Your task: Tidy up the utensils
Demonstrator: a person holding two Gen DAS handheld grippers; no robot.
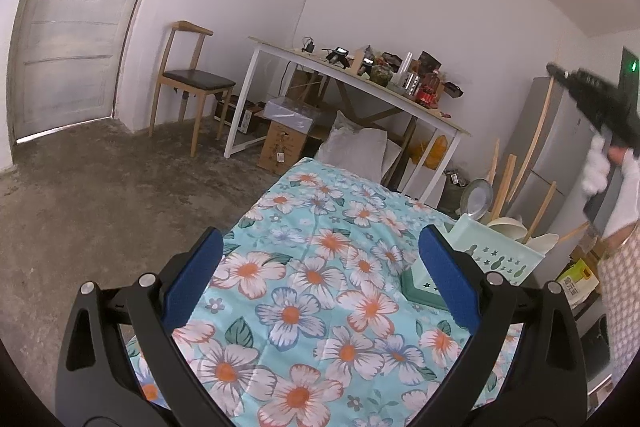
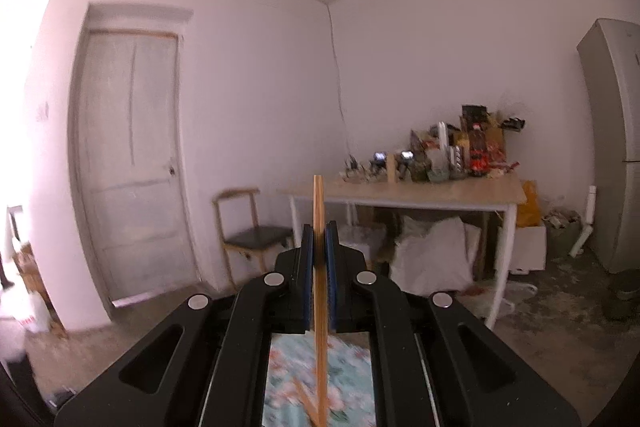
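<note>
Left wrist view, as I read it: my left gripper (image 1: pixel 320 267) hangs over the floral bedspread (image 1: pixel 304 291) with its jaws spread wide and nothing between the blue pads (image 1: pixel 192 283). To the right on the bedspread sits a pale green basket (image 1: pixel 504 259), holding pale bowls (image 1: pixel 506 227), a round pan (image 1: pixel 476 197) and several wooden utensil handles (image 1: pixel 504 183) that stand up out of it; a green lid or tray (image 1: pixel 420 285) lies just beside it. The person's white-gloved hand (image 1: pixel 600 171) carries my right gripper high at the right edge. Beyond: a wooden chair (image 1: pixel 188 83), a cluttered white table (image 1: pixel 360 87), a grey refrigerator (image 1: pixel 560 147). Right wrist view: my right gripper (image 2: pixel 319 239) has its jaws clamped nearly together on a pair of wooden chopsticks (image 2: pixel 319 267), held upright, tips rising above the pads and the lower ends running down over the blurred bedspread (image 2: pixel 352 387). Behind them: door (image 2: pixel 132 155), chair (image 2: pixel 252 231), table (image 2: pixel 420 193).
</note>
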